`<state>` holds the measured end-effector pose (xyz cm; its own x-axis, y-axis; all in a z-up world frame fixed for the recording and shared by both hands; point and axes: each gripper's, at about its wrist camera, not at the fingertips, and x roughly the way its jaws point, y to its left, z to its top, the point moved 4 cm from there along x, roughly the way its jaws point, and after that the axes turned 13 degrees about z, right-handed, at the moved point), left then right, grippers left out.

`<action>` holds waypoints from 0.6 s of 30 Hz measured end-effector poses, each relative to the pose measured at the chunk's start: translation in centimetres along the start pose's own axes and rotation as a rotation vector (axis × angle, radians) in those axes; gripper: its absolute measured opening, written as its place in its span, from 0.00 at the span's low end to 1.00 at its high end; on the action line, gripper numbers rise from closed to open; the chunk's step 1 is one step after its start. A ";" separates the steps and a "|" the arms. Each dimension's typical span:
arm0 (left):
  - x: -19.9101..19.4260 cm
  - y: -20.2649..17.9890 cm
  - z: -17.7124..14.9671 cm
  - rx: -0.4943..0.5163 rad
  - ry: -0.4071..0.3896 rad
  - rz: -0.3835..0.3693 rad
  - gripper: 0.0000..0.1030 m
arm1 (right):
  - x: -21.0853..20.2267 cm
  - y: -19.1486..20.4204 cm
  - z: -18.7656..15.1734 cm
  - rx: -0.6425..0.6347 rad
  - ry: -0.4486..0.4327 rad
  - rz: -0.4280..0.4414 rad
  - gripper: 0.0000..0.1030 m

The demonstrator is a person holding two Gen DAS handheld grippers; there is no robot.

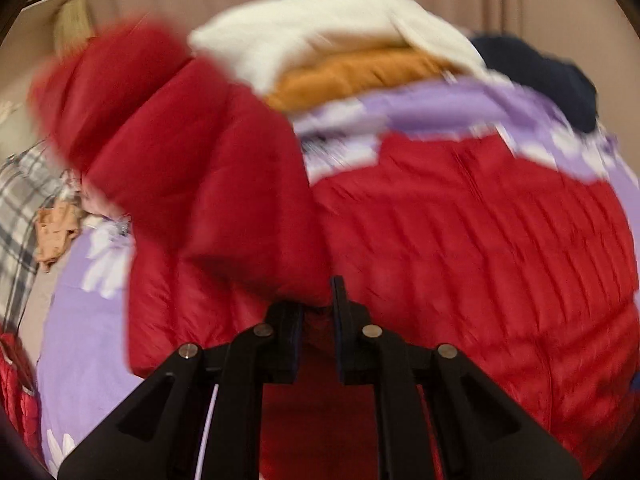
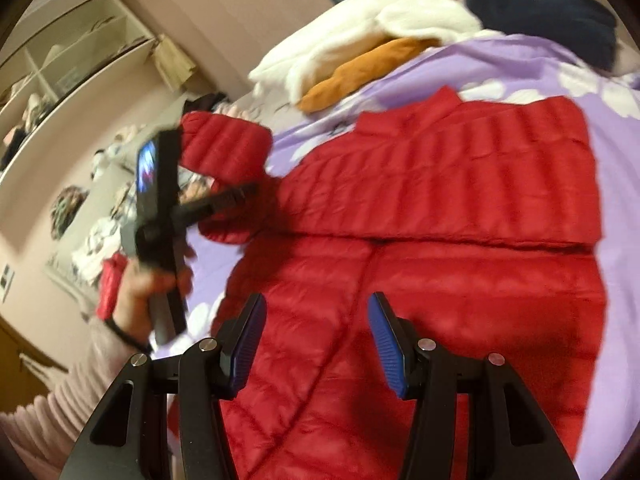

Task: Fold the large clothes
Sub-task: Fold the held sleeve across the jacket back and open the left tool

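Note:
A red quilted puffer jacket (image 2: 440,208) lies spread on a purple flowered bed cover (image 2: 500,64), its right side folded over the body. My left gripper (image 1: 318,320) is shut on red fabric of the jacket's sleeve (image 1: 180,140), which rises up and to the left, blurred by motion. The right wrist view shows that left gripper (image 2: 240,194) in a person's hand (image 2: 136,304), pinching the lifted sleeve (image 2: 224,140) at the jacket's left edge. My right gripper (image 2: 316,336) hovers open over the jacket's lower half, with nothing between its blue pads (image 2: 384,344).
A pile of white (image 2: 352,28), orange (image 2: 360,68) and navy (image 2: 552,12) clothes sits at the bed's far end. A plaid cloth (image 1: 20,208) lies off the bed's left side. Open shelves (image 2: 60,60) and clutter line the wall on the left.

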<state>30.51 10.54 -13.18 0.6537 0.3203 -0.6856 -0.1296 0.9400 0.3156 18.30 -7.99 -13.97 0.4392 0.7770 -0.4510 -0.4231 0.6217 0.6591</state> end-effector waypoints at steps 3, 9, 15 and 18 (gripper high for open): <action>0.5 -1.5 -1.4 0.039 0.042 -0.036 0.15 | -0.7 -0.6 0.2 0.009 -0.019 -0.017 0.52; 0.9 -1.6 -2.9 -0.024 0.132 -0.172 0.52 | -1.4 -2.6 1.4 0.064 -0.067 -0.077 0.66; -0.1 2.3 -4.8 -0.236 0.140 -0.203 0.74 | -0.7 -5.2 4.1 0.184 -0.116 -0.062 0.69; -0.7 4.0 -6.1 -0.320 0.140 -0.208 0.75 | 0.6 -5.8 5.5 0.206 -0.134 -0.037 0.69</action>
<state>24.97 14.73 -15.43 0.5859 0.1113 -0.8027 -0.2448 0.9686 -0.0444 25.39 -11.65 -14.78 0.5581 0.7258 -0.4022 -0.2406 0.6054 0.7587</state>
